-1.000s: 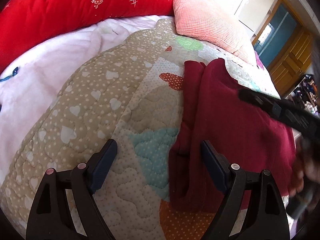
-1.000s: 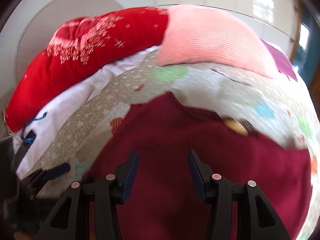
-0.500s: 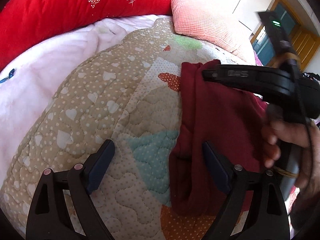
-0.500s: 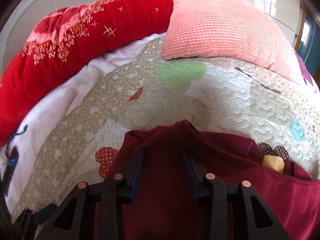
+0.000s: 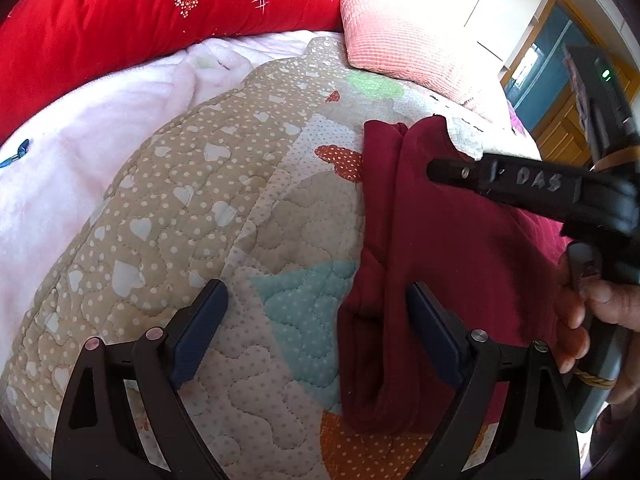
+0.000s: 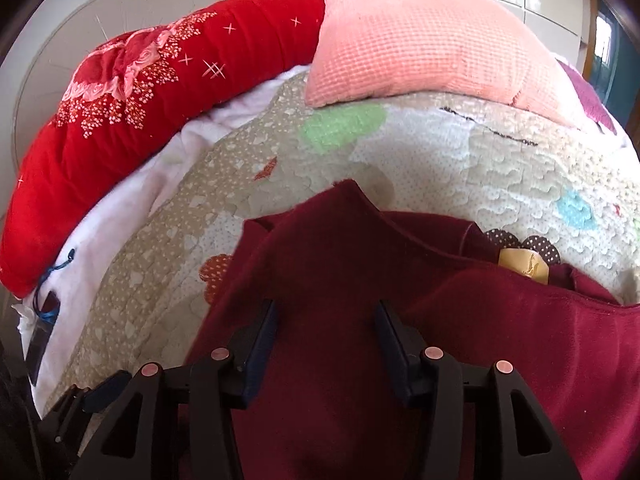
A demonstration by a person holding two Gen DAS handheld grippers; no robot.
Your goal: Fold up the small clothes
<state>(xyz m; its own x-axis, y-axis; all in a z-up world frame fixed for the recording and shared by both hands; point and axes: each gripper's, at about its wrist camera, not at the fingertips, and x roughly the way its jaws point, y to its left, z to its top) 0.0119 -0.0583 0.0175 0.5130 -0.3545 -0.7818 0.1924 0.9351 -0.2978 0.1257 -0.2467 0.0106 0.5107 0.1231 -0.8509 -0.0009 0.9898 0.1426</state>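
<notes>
Left view alone shows a hand (image 5: 592, 320) holding the right gripper (image 6: 325, 330); right view alone shows a yellow tag (image 6: 522, 266). One maroon garment (image 5: 460, 248) on the quilt (image 5: 224, 216), two pillows. Left gripper (image 5: 316, 316) fingers spread wide, straddling the garment's edge; right fingers opening over the cloth.

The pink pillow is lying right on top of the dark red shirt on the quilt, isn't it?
No. The pink pillow lies apart from the dark red shirt, farther up the quilt beside the red pillow. The right wrist view shows bare quilt between them. The shirt is indeed on the quilt.
</notes>
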